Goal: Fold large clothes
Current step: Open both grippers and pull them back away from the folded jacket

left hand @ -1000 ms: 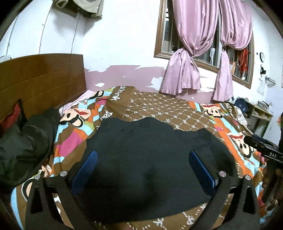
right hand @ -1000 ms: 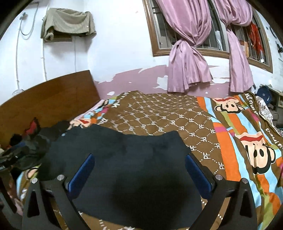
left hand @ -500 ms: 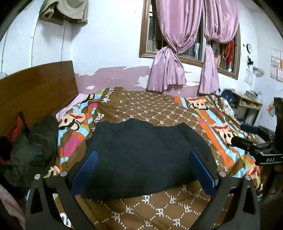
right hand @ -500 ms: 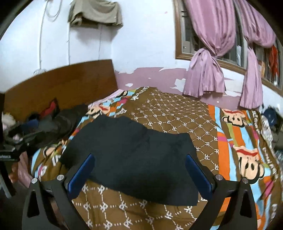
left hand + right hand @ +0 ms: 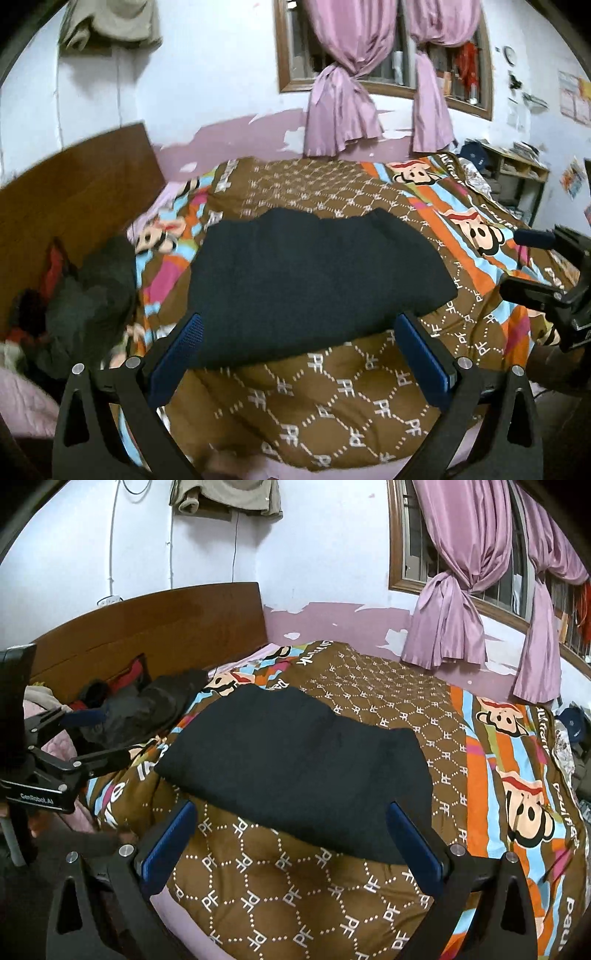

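Both grippers are further back from the bed (image 5: 332,398) than a second ago, so more brown quilt shows in front of the dark folded garment (image 5: 314,280), which lies flat mid-bed. Off to the side there's a pile of clothes (image 5: 147,705) by the headboard (image 5: 166,627). Left gripper (image 5: 301,354) and right gripper (image 5: 291,842) both have fingers spread wide, holding nothing.

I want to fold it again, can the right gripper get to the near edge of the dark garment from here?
Probably yes: the right gripper is open, and only bare bedspread lies before the dark garment.
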Available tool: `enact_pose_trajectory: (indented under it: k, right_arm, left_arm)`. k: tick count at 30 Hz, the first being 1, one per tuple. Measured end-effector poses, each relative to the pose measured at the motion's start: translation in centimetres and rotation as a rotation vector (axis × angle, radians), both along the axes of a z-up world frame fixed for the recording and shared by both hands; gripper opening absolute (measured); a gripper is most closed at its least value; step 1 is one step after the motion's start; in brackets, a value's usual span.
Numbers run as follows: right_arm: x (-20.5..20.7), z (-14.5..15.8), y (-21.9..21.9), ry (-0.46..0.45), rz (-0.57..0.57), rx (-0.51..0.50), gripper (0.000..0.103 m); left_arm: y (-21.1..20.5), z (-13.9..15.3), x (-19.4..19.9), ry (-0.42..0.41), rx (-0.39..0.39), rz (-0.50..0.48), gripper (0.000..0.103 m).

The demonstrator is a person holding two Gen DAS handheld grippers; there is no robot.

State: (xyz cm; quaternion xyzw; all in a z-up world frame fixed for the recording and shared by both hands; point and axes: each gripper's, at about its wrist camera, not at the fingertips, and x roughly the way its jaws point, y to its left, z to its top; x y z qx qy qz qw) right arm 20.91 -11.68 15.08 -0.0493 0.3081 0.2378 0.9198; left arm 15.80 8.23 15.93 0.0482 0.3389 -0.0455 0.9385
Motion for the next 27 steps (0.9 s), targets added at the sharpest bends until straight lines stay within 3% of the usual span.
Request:
enact_pose_trajectory:
  k: [3,12,18,27]
  right_arm:
    - [-0.9,-0.6,-0.2,0.012,-0.017,0.022,0.103]
    - [-3.9,-2.8,-0.9,0.033,-0.070,0.139,0.103]
    - [-5.3,-6.2,-0.8,0.035,-0.114,0.189,0.103]
    - [-9.1,-8.7,-1.1,-0.217,-0.176,0.145,0.103]
  left_arm:
    - [0.4,-0.8,-1.4,0.001,-0.055,0.023,0.101]
    - [0.6,-1.8,-5.0,-0.068,-0.109,0.002,0.101]
    - [1.1,-3.8,-5.8,-0.117,-0.138,0.027,0.101]
    - [1.9,-7.5,-7.2,-0.159,-0.055,0.105,0.101]
